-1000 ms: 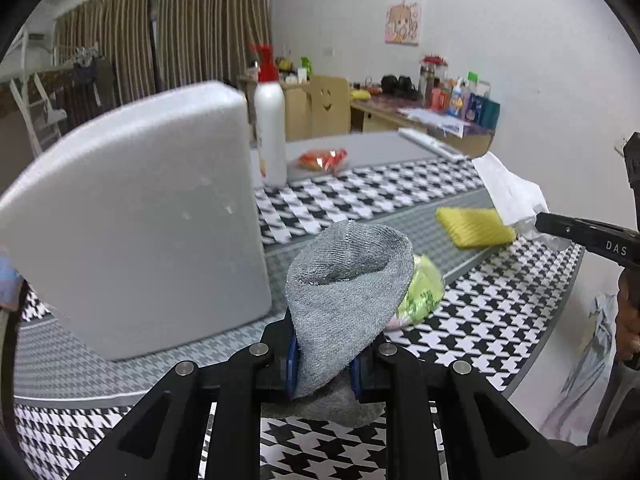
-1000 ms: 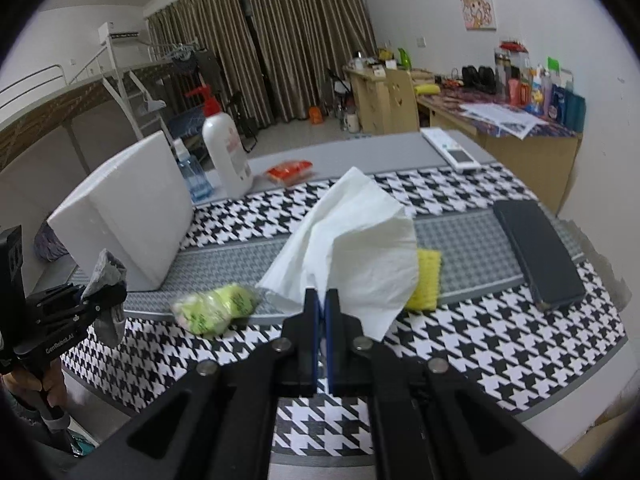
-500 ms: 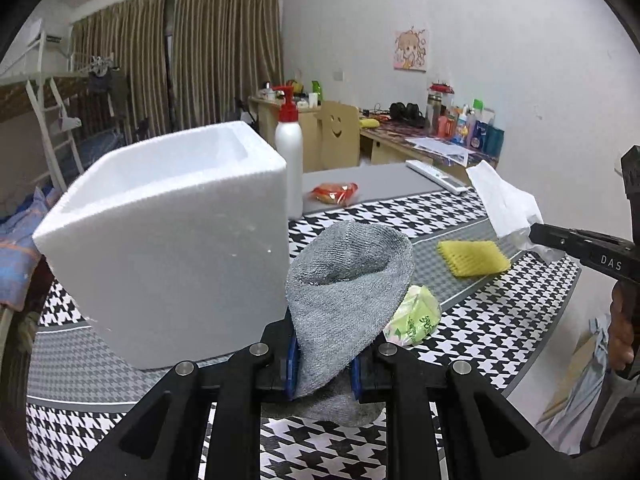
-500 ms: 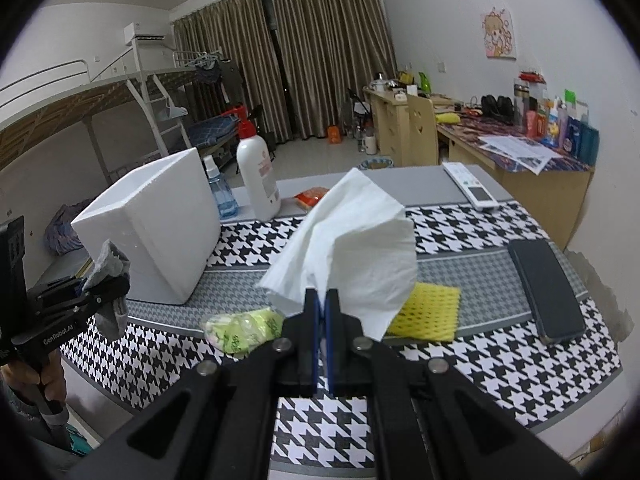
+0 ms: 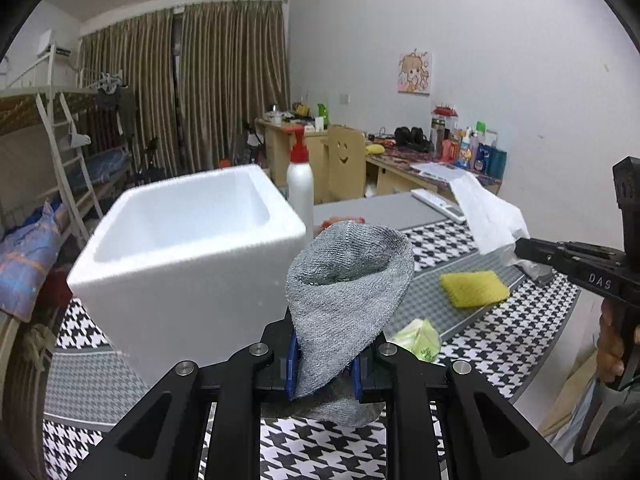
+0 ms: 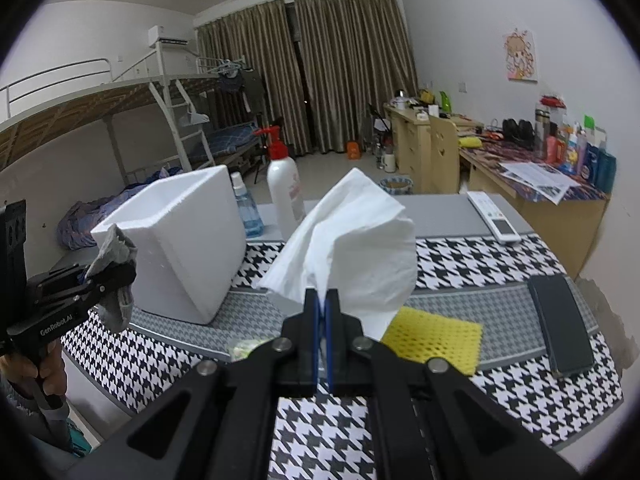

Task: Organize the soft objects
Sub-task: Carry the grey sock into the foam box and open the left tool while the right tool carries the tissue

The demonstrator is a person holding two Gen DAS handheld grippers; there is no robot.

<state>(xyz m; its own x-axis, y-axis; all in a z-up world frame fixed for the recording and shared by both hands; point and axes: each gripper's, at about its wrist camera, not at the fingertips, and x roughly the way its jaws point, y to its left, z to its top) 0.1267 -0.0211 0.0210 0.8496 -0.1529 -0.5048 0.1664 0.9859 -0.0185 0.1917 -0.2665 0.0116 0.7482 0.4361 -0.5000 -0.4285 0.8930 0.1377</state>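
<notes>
My left gripper (image 5: 325,360) is shut on a grey sock (image 5: 347,292) and holds it in the air, near the front right side of the white foam box (image 5: 188,256), about level with its open top. My right gripper (image 6: 322,308) is shut on a white tissue (image 6: 352,240), held above the table. The left gripper with the sock also shows in the right wrist view (image 6: 108,276), beside the foam box (image 6: 188,240). A yellow sponge (image 6: 436,338) and a green plastic packet (image 5: 418,338) lie on the houndstooth tablecloth (image 6: 472,264).
A white pump bottle (image 6: 285,188) and a blue bottle (image 6: 246,208) stand behind the box. A black phone (image 6: 562,320) and a white remote (image 6: 494,216) lie at the right. An orange packet (image 5: 340,220) lies behind the sock. A desk stands by the right wall.
Both grippers have risen with their loads. The box's open top has come into the left wrist view.
</notes>
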